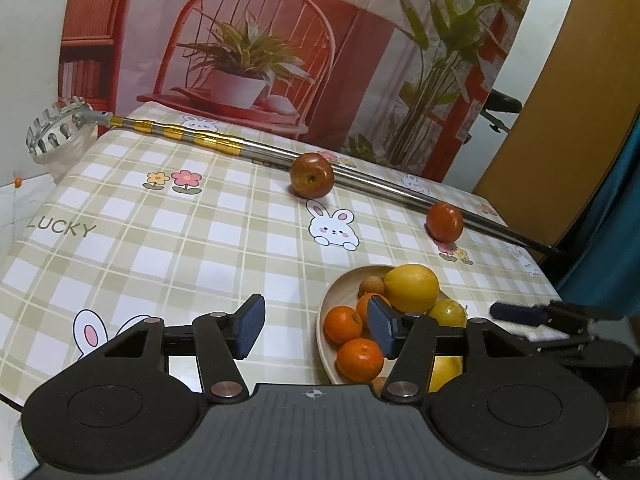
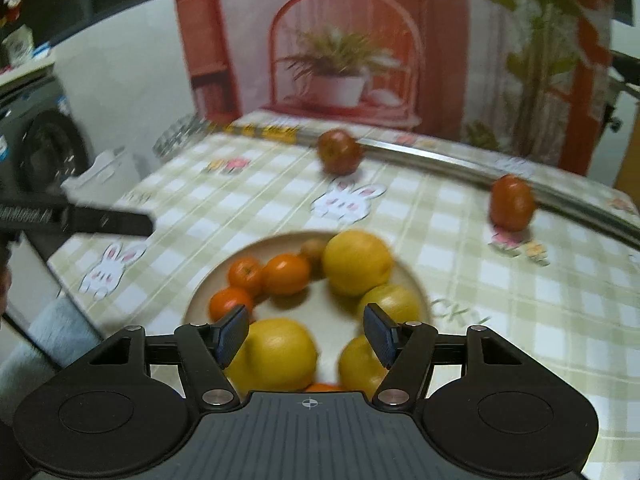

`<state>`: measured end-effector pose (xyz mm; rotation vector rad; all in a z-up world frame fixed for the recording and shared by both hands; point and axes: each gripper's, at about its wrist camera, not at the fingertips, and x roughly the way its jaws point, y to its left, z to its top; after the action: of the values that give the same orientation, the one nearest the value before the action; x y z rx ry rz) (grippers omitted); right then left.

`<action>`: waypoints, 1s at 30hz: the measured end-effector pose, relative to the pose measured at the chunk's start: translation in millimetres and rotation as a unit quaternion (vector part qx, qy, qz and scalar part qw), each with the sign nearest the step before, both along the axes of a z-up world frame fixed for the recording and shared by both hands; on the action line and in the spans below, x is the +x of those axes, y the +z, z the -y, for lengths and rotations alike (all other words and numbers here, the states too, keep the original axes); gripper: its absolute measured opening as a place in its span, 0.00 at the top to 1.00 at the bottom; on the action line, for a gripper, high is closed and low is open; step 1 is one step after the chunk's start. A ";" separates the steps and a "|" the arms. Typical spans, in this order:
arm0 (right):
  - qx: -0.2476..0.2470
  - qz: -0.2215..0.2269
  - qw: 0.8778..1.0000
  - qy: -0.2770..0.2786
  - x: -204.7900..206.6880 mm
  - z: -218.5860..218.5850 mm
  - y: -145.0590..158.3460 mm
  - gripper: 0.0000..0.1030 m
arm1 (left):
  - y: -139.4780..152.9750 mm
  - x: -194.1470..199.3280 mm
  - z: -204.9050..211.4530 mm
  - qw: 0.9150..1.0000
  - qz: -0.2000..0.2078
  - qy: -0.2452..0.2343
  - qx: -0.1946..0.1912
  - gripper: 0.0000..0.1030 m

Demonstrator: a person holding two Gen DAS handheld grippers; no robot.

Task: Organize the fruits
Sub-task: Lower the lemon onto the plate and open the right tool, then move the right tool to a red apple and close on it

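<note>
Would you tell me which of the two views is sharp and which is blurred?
Left wrist view: sharp; the apple and pole have crisp edges, though the fisheye bends the pole. Right wrist view: motion-blurred; the plate of fruit and tablecloth smear.

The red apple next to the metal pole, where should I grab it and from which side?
Take the red apple across its widest middle, one pad to its left and one to its right, coming in from the near side. The metal pole lies right behind it, so the back is blocked, while the tablecloth in front is bare. It sits tipped, stem dimple facing you.
</note>
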<state>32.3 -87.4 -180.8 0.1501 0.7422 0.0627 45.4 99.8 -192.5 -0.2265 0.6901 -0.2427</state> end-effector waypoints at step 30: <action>-0.043 0.059 0.989 -0.125 -3.7 89.8 11.1 0.36 | 8.5 27.7 3.1 0.999 0.007 -0.025 0.029 0.30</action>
<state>28.5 -177.2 -169.6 0.1546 0.6016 -0.1977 73.1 96.7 -184.1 -0.1518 0.6883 -0.2718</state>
